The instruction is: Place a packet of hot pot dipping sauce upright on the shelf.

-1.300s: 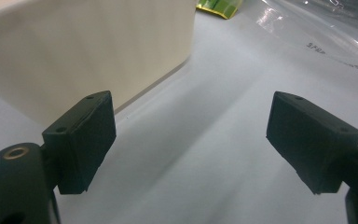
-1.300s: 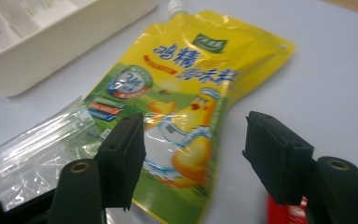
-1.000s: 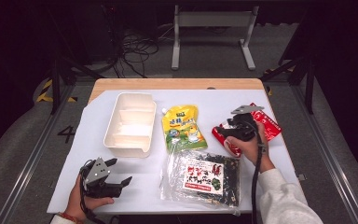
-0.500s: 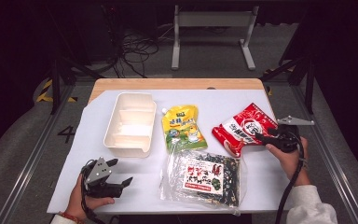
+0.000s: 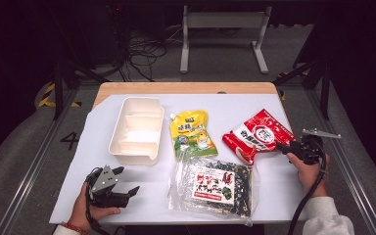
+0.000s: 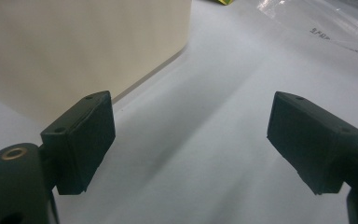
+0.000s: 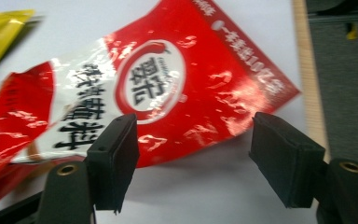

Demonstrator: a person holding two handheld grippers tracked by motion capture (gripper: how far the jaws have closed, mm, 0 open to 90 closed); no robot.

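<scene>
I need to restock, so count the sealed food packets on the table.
3. A yellow packet lies mid-table beside the white tray. A red packet lies to its right, just ahead of the open right tongs. A clear bag sits at the near edge. None looks hidden.

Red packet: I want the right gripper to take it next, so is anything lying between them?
Nothing visible. The right gripper is open at the red packet's near edge, with bare white table cover between its jaws.

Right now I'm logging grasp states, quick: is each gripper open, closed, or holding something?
Left gripper: open, holding nothing, over bare table.
Right gripper: open, holding nothing, fingers at the red packet edge.
</scene>
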